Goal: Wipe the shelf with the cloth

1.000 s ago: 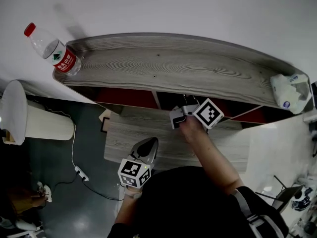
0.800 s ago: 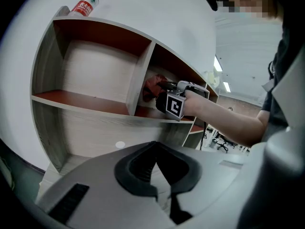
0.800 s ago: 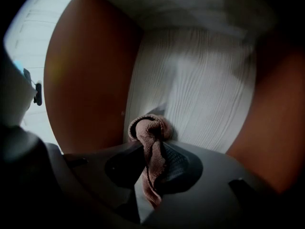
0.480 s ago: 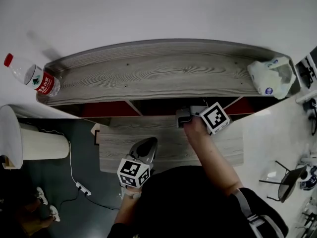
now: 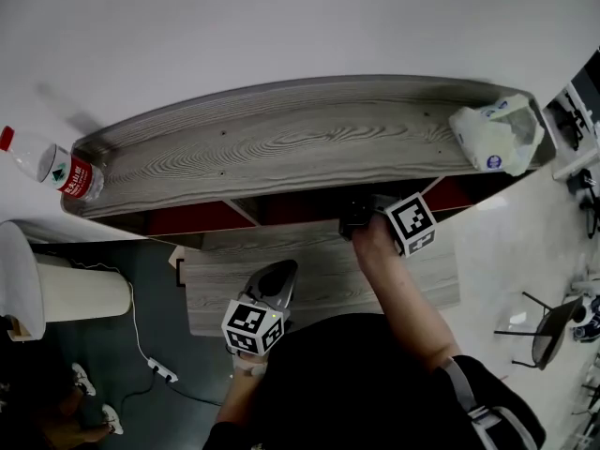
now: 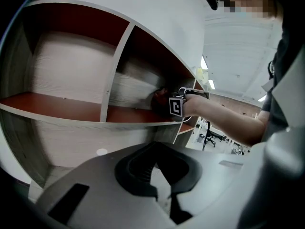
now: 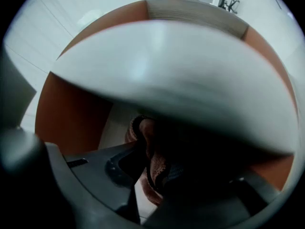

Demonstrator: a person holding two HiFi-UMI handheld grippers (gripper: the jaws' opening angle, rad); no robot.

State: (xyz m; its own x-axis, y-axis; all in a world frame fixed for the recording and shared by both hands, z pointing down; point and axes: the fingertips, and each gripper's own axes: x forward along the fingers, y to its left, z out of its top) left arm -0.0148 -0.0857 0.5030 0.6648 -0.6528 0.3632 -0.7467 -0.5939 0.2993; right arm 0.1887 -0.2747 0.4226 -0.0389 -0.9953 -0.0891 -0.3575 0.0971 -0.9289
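Observation:
A wood-grain shelf unit (image 5: 281, 148) with red-backed compartments (image 6: 71, 109) stands against the white wall. My right gripper (image 5: 361, 218) reaches into the compartment under the top board, its tips hidden there in the head view. It is shut on a crumpled reddish-brown cloth (image 7: 155, 168), which rests against the pale shelf board (image 7: 119, 123). From the left gripper view the cloth (image 6: 158, 98) shows as a dark lump just past the right gripper (image 6: 166, 101). My left gripper (image 5: 278, 275) hangs close to my body over the lower board, jaws together and holding nothing (image 6: 159, 185).
A water bottle (image 5: 52, 167) with a red label lies at the top board's left end, a white plastic bag (image 5: 497, 134) at its right end. A white cylinder (image 5: 56, 270) and a power strip (image 5: 159, 368) are on the floor at left, a chair (image 5: 548, 322) at right.
My right gripper has slid to the right along the shelf board with the cloth and gone further under the top board. The head view has swung right. The left gripper has stayed put.

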